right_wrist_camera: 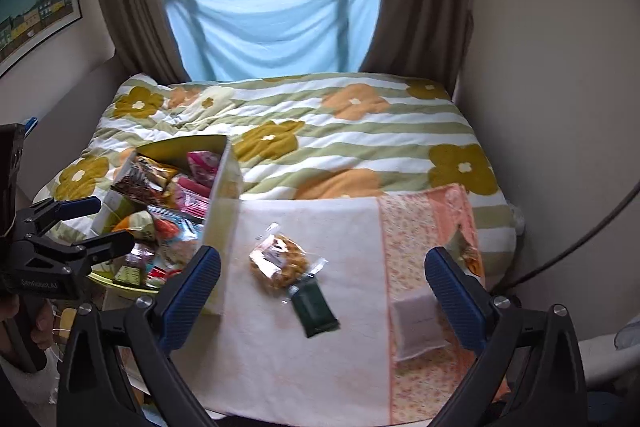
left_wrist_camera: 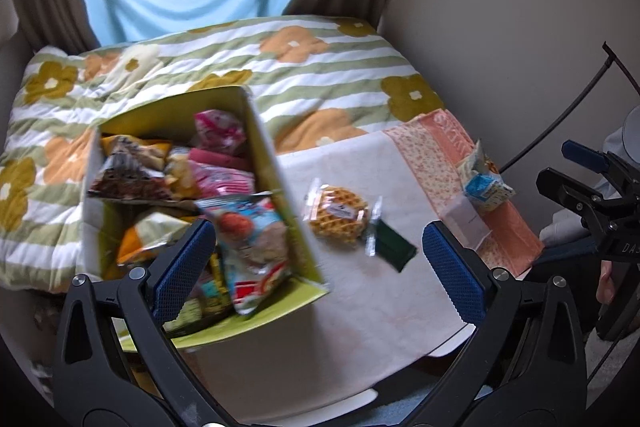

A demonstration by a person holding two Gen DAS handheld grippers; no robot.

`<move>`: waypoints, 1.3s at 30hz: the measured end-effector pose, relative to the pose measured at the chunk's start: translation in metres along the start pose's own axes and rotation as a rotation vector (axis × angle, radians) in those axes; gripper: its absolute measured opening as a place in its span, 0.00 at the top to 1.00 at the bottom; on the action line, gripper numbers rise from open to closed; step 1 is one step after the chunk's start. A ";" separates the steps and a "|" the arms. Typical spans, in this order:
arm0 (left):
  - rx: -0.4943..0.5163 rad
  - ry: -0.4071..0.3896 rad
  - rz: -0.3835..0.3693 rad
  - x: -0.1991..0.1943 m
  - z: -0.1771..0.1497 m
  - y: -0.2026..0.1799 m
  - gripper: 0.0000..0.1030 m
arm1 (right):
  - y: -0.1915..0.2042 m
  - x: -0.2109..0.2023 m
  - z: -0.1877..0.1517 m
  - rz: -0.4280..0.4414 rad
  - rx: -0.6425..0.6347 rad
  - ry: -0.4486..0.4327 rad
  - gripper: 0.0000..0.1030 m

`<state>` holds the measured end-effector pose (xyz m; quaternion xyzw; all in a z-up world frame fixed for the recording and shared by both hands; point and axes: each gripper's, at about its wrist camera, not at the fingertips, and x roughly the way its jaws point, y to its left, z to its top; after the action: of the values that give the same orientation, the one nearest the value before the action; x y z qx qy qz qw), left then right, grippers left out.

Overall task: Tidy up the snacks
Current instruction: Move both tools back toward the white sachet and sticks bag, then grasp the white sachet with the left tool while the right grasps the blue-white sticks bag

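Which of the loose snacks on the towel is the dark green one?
The dark green packet, a flat bar lying just in front of the clear-wrapped waffle. The white sachet sits apart on the towel's floral edge.

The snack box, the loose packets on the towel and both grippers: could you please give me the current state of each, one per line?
Snack box: open, crammed with packets.
Waffle packet: sealed, flat on the towel, outside the box.
Dark green packet: flat, touching the waffle packet.
White packet: flat on the towel's floral band.
Blue-and-yellow packet: at the towel's right edge.
Left gripper: open, empty.
Right gripper: open, empty.
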<state>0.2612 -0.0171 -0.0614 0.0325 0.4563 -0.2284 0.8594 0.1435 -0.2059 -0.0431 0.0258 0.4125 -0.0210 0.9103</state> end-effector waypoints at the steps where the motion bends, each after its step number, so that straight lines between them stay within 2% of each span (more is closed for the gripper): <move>1: -0.001 0.011 -0.015 0.007 0.002 -0.012 0.00 | -0.012 0.001 -0.002 -0.004 0.007 0.008 0.01; 7: 0.011 0.082 -0.055 0.054 0.004 -0.073 0.00 | -0.075 0.006 -0.011 -0.029 0.025 0.035 0.01; 14: -0.007 0.189 -0.085 0.122 -0.009 -0.141 0.00 | -0.140 0.029 -0.021 -0.009 0.028 0.088 0.01; 21: -0.069 0.295 -0.099 0.204 -0.035 -0.200 0.00 | -0.175 0.068 -0.029 0.041 -0.012 0.145 0.01; 24: -0.118 0.304 -0.104 0.233 -0.047 -0.212 0.00 | -0.182 0.088 -0.034 0.055 -0.042 0.163 0.01; 32: -0.201 0.253 -0.053 0.286 -0.067 -0.237 0.00 | -0.198 0.124 -0.048 0.068 -0.076 0.179 0.01; 39: -0.164 0.232 0.023 0.310 -0.071 -0.252 0.01 | -0.208 0.136 -0.059 0.082 -0.086 0.200 0.01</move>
<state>0.2486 -0.3356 -0.3123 -0.0061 0.5694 -0.1751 0.8032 0.1769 -0.4119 -0.1905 0.0056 0.5002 0.0369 0.8651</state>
